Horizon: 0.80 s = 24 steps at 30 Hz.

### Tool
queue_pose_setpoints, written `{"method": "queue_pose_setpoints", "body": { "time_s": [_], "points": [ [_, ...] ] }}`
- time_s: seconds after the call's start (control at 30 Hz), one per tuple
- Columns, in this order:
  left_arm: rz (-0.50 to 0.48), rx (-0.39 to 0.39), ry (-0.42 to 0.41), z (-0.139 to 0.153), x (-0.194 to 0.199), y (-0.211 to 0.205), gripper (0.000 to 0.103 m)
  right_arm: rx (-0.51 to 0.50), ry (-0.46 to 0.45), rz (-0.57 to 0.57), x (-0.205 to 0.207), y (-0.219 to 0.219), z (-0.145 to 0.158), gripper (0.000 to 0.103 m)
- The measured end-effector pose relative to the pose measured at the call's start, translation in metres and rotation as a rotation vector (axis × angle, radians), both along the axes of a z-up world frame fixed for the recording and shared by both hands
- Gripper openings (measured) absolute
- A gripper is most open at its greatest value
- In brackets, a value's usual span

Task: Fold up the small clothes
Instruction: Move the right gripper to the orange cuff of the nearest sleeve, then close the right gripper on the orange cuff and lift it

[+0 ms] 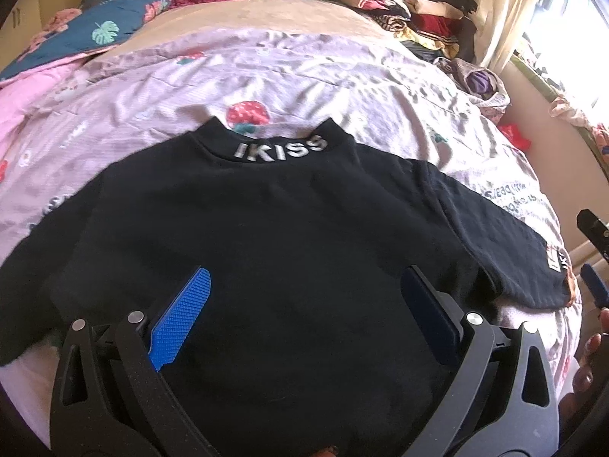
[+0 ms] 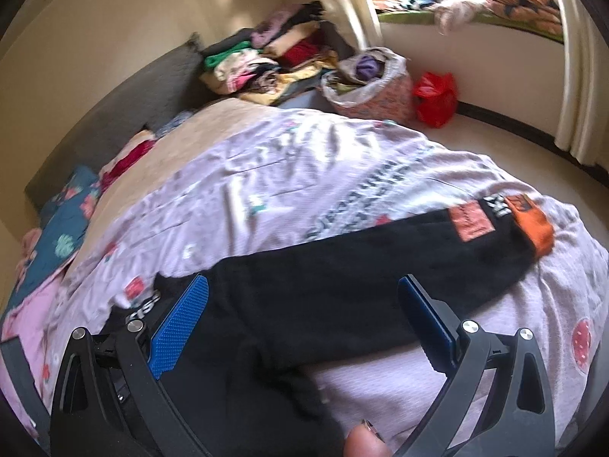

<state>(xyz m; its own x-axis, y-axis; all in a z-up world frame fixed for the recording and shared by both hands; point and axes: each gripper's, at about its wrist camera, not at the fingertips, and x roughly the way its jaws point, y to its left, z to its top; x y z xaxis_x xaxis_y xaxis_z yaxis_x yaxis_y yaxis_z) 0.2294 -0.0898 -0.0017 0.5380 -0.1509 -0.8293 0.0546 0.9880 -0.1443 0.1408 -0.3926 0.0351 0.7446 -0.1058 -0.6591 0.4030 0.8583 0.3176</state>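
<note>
Firstly, in the left wrist view, the small black knit top with white collar lettering [image 1: 274, 236] is laid flat on the wrinkled lilac printed bedsheet [image 1: 342, 87]; the left gripper [image 1: 304, 304] is spread wide above it, nothing held. In the right wrist view, the right gripper [image 2: 304, 312] is equally spread, empty, over the orange-patched sleeve [image 2: 399, 259]. Bedsheet may be pinched along with it if the fingers are pressed too deep.

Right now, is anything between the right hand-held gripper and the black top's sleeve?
Nothing visible. The right hand-held gripper hangs open directly over the sleeve, which lies flat on the bedsheet.
</note>
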Motion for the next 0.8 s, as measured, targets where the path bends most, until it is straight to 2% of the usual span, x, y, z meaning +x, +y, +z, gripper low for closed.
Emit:
{"method": "queue_pose_setpoints", "body": {
  "time_s": [0.47, 0.8],
  "points": [
    [-0.056, 0.022, 0.018, -0.019, 0.007, -0.043, 0.094, 0.09, 0.051, -0.222, -0.016, -0.091, -0.028, 0.099],
    [-0.065, 0.038, 0.013, -0.02, 0.02, -0.059, 0.094, 0.23, 0.101, -0.379, -0.033, -0.153, -0.065, 0.099]
  ]
}}
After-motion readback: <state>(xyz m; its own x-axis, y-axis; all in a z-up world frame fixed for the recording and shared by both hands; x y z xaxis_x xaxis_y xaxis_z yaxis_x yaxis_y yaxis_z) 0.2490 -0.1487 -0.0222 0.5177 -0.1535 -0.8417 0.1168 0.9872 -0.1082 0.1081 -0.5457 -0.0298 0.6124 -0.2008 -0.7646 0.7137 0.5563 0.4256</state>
